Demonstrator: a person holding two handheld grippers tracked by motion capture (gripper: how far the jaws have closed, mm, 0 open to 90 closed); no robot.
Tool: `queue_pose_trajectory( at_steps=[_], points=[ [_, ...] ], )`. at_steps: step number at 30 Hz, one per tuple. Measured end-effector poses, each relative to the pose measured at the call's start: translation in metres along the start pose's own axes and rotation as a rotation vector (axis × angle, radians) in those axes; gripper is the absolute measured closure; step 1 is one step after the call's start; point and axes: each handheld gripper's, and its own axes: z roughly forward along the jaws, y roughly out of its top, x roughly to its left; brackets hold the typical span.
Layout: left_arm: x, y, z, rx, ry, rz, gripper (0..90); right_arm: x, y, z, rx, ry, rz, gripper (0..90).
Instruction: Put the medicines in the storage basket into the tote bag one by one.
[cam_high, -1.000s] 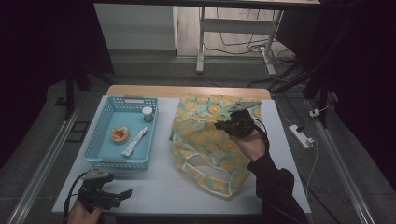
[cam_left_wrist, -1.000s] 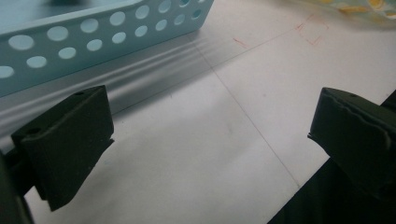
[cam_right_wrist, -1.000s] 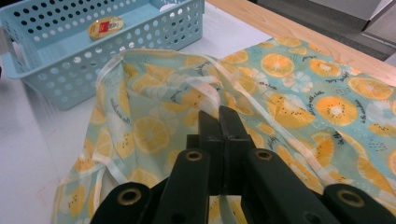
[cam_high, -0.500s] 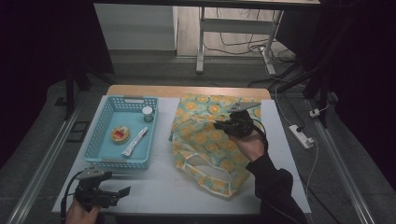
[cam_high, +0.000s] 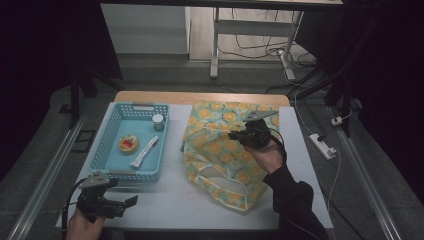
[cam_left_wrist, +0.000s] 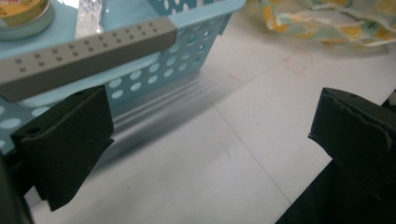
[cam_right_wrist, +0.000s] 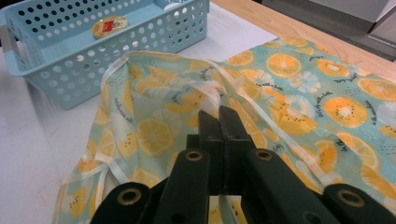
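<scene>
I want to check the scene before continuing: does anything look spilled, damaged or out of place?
Nothing stands out. The citrus-print bag lies crumpled on the table, pinched in the right gripper. The blue basket sits upright with its small items inside, nothing spilled.

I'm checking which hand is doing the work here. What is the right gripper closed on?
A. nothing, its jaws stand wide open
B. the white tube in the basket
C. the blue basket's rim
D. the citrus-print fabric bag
D: in the right gripper view the right gripper has its jaws pressed together on a fold of the citrus-print fabric bag, with the blue basket lying apart from it.
</scene>
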Motion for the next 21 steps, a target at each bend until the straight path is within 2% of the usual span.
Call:
queue_pose_trajectory(
  at_steps=[5, 7, 12, 16, 19, 21],
  points=[
    [0.003, 0.005, -0.003, -0.03, -0.047, 0.004, 0.0, 0.0, 0.0, 0.0, 0.001, -0.001, -0.005, 90.0],
    [0.004, 0.007, -0.004, -0.04, -0.053, 0.008, 0.0, 0.001, 0.0, 0.0, 0.0, 0.001, -0.005, 90.0],
    [0.007, 0.015, -0.009, -0.056, -0.041, 0.018, 0.0, 0.002, 0.0, 0.001, 0.006, 0.003, -0.009, 90.0],
    [0.01, 0.021, -0.009, -0.042, -0.019, 0.031, 0.1, 0.002, 0.0, 0.003, 0.013, 0.004, -0.011, 90.0],
    [0.012, 0.025, -0.006, -0.035, -0.019, 0.024, 0.3, 0.002, 0.0, 0.003, 0.015, 0.004, -0.011, 90.0],
    [0.013, 0.029, -0.004, -0.029, 0.003, 0.037, 0.4, 0.002, 0.0, 0.003, 0.014, 0.004, -0.012, 90.0]
  ],
)
